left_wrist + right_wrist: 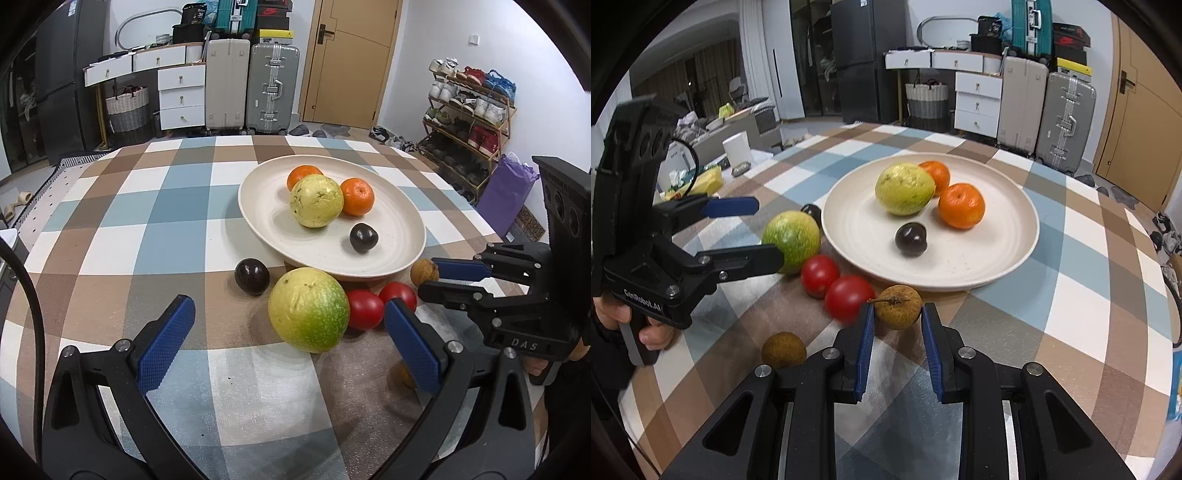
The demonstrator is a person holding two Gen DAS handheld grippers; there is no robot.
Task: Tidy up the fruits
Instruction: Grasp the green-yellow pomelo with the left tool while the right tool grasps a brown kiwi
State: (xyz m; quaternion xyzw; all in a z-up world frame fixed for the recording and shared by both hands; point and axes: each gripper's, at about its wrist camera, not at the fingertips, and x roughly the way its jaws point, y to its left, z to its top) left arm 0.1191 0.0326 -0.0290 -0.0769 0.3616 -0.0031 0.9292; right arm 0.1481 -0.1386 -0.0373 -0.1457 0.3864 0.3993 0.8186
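Only the right wrist view shows the right gripper point(898, 314) pinching a brown longan point(898, 306) between its blue pads, a second longan point(783, 350) lying just left of its jaws. Past the tips sits the cream plate point(997, 266), holding a guava, two oranges and a dark plum. The left gripper point(288, 325) hangs spread wide around the green guava point(308, 309), apart from it, bare checked tablecloth point(110, 221) open to its left.

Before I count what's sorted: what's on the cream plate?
On the round cream plate sit a yellow-green guava, a dark plum and two oranges, one in front, one partly hidden behind the guava. Anything beneath the fruits is covered.
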